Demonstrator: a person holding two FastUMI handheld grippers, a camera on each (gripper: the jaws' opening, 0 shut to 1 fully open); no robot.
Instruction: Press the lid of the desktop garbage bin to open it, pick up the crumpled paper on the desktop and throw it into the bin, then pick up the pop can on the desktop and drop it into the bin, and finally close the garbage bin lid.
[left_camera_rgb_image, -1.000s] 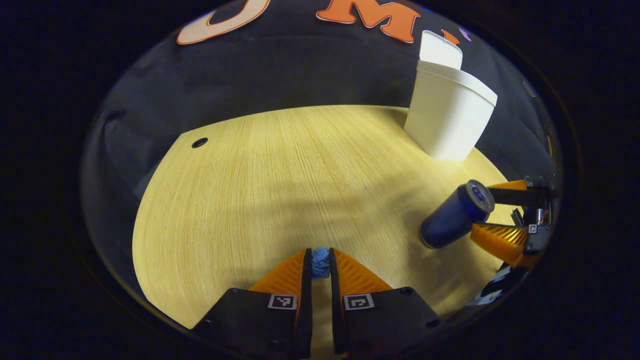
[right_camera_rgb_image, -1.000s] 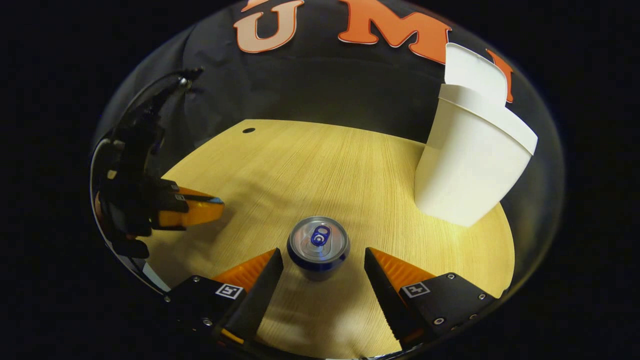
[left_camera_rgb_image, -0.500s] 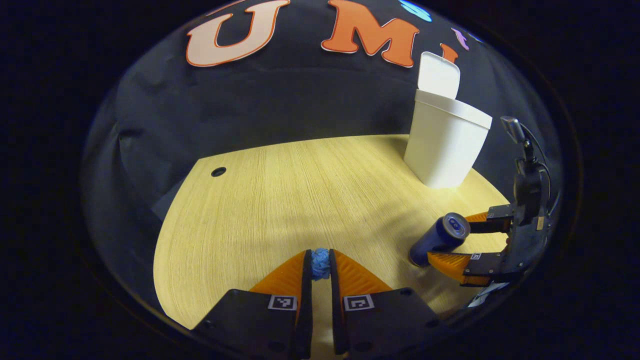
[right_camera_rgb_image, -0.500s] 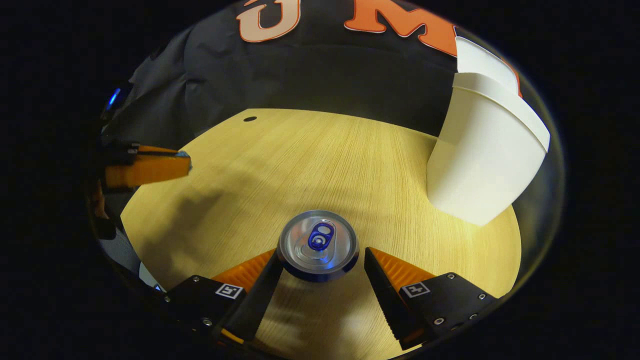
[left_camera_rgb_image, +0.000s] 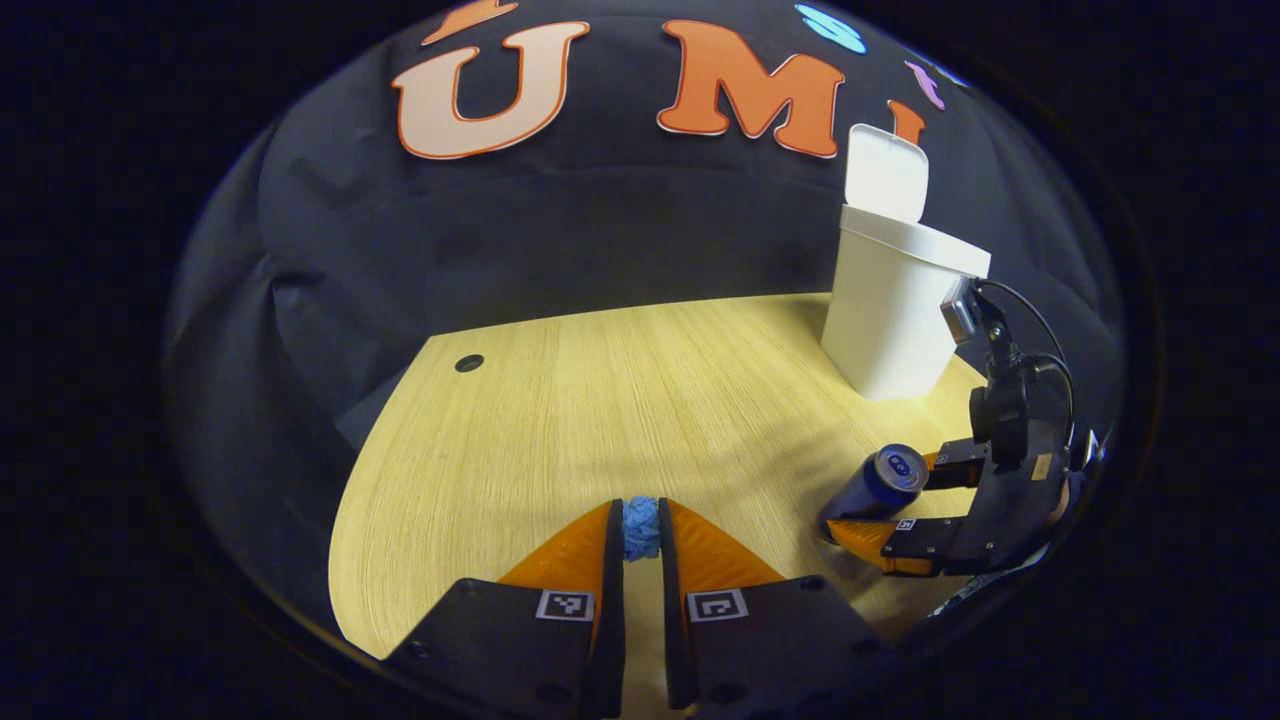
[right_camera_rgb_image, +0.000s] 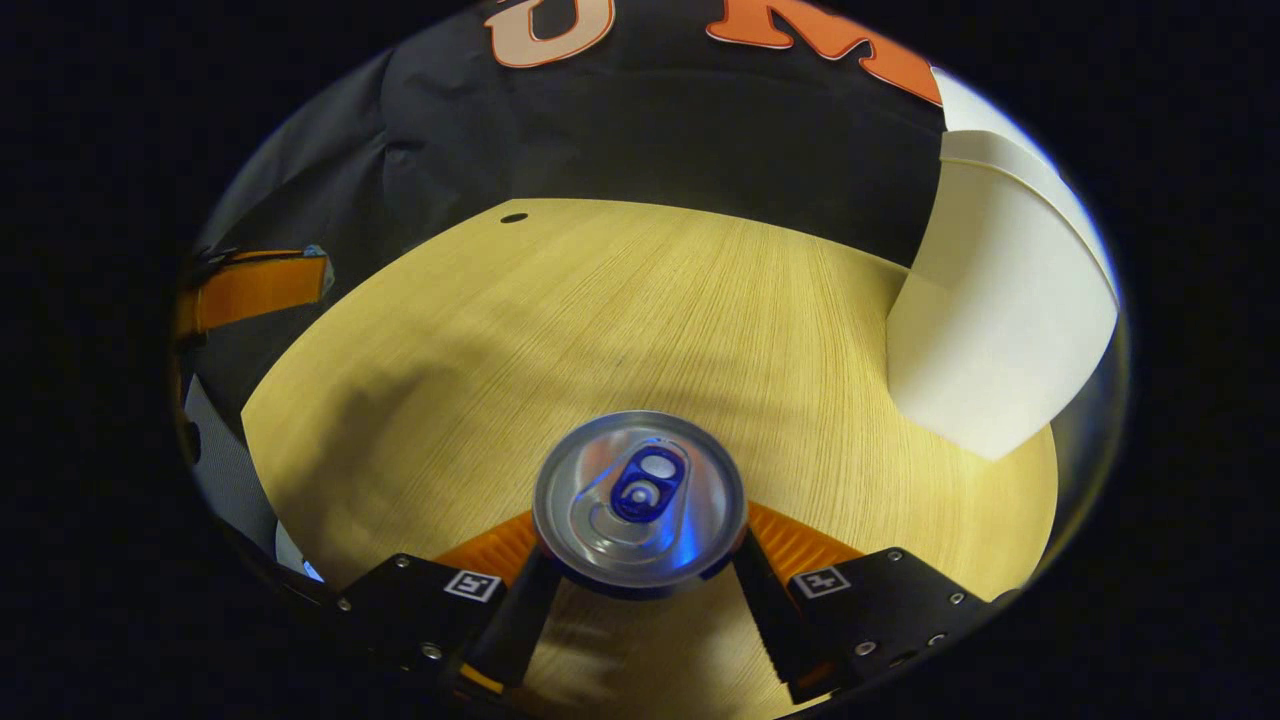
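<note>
- Both tongs are loaded or close to it: the left gripper (left_camera_rgb_image: 641, 530) is pressed together on the blue crumpled paper (left_camera_rgb_image: 641, 524), which sits pinched between its tips above the desk (left_camera_rgb_image: 560, 420).
- One second ago the left gripper view looked steeply down at the wood; now more of the black wall cloth shows and the desk sits lower in that view, so the left gripper has lifted and tipped up with the paper in it.
- Over that same second the right gripper (right_camera_rgb_image: 640, 560) has gone from standing wide around the pop can (right_camera_rgb_image: 640, 497), with clear gaps on both sides, to having both fingers right against the can's sides just under its rim.
- From the left gripper view the can (left_camera_rgb_image: 877, 482) stands on the desk between the right gripper's two fingers (left_camera_rgb_image: 880, 540), near the front right edge; I cannot tell whether it is off the wood yet.
- The white bin (left_camera_rgb_image: 897, 310) stands at the back right of the desk with its lid (left_camera_rgb_image: 885, 172) up, so the opening step is done.
- The bin (right_camera_rgb_image: 1000, 330) also sits close on the right in the right gripper view, beyond the can.
- My reading: the paper pick-up is finished and the paper now needs carrying over the open bin; the can grasp is closing early, though the task puts the paper in first.
- One risk I see: the bin is on the right gripper's side, so the left gripper must cross near the right one and the can.
</note>
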